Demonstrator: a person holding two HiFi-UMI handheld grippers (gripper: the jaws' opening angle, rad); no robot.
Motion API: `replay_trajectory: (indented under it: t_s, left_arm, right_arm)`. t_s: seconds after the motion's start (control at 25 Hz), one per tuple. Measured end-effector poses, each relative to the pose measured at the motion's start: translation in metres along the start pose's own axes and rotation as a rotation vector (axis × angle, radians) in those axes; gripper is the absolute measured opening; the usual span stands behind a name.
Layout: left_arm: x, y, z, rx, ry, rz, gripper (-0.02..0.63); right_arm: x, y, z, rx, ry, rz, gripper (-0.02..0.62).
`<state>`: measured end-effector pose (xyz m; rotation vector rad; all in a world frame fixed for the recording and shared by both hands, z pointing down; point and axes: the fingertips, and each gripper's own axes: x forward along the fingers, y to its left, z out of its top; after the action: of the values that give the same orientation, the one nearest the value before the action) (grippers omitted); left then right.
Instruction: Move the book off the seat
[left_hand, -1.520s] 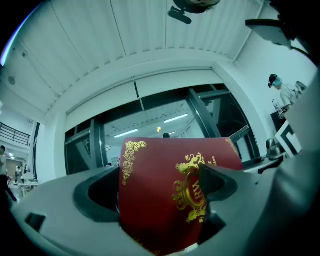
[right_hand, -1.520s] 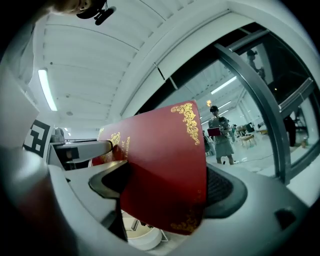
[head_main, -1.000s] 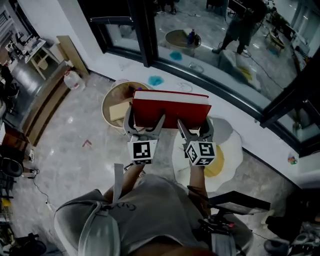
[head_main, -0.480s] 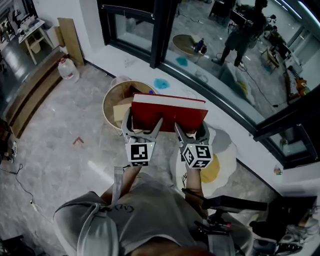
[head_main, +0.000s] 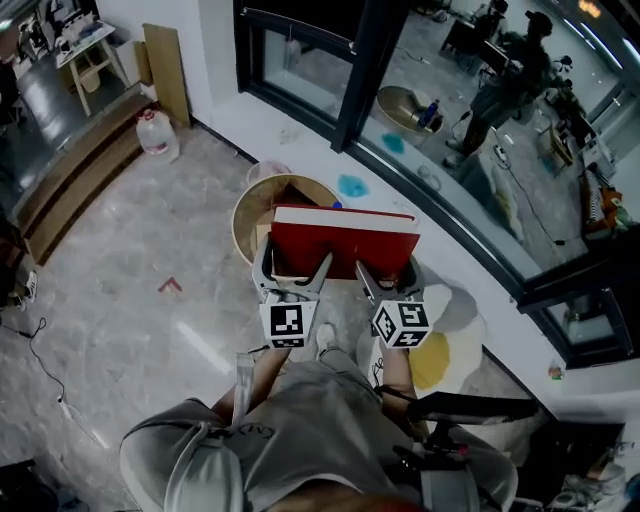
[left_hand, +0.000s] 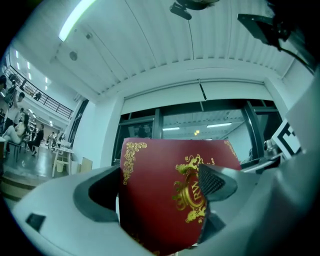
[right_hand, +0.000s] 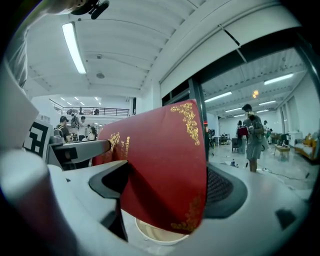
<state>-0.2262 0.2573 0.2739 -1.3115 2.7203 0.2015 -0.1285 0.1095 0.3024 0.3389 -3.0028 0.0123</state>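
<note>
The red book (head_main: 345, 240) is up in the air in front of the person, clear of everything below it. It stands tilted, with its gilt cover turned toward the head camera and its white page edge at 12 o'clock. Both claws grip it along its lower edge.

The left claw (head_main: 292, 266) is clamped on the lower left part, one jaw on each face of the cover, and its ribbed pad presses over the gold crest. The right claw (head_main: 388, 272) is clamped the same way near the lower right corner. The split grip looks deliberate. A wide hardback pinched at one point would swing or twist, while a claw toward each end keeps it level and stops the covers from falling open.

On the marble floor (head_main: 150, 300), a round basket (head_main: 245, 205) lies partly behind the book toward 11 o'clock. Something flat and tan is inside it. A white and yellow egg-shaped cushion (head_main: 462, 310) lies toward 4 o'clock, well apart from the book. This is probably the seat meant, though a dark chair-like shape at 5 o'clock is too dim to rule out. A window (head_main: 470, 110) runs across from 12 to 3 o'clock.

By the look of it the lift is done, since the book touches no seat, and what remains is setting it down somewhere. The basket is the nearest spot, but nothing here shows that it is the goal. Lowering will need both claws to move together, or the book will tip
</note>
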Motion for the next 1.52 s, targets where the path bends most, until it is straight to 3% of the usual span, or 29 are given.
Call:
replay_trajectory:
  t_s: [0.32,0.52,0.64,0.76,0.96,1.12,1.32,1.52]
  left_arm:
    - [0.021,0.081,-0.003,0.044,-0.002,0.197,0.485]
    - [0.047,0.136,-0.021,0.096,0.011,0.369,0.485]
    - [0.07,0.166,-0.006,0.141,0.0,0.427,0.485]
    - [0.118,0.179,0.009,0.17,-0.013,0.438,0.485]
    - [0.165,0.204,0.018,0.248,0.041,0.489,0.485]
    - [0.194,0.211,0.011,0.241,0.054,0.523,0.485]
    - [0.235,0.217,0.001,0.249,0.069,0.474,0.485]
    - [0.257,0.222,0.014,0.218,0.024,0.381,0.485]
  right_arm:
    - [0.101,0.041,0.004,-0.006,0.007,0.199,0.436]
    - [0.186,0.063,-0.007,0.008,0.023,0.362,0.437]
    - [0.235,0.076,0.011,0.018,-0.013,0.438,0.437]
    - [0.278,0.061,0.028,0.047,-0.037,0.452,0.437]
    - [0.337,0.056,0.048,0.103,-0.058,0.52,0.436]
    - [0.372,0.046,0.044,0.117,-0.055,0.555,0.436]
    - [0.399,0.024,0.04,0.148,-0.049,0.517,0.437]
    - [0.4,0.01,0.067,0.105,-0.089,0.403,0.437]
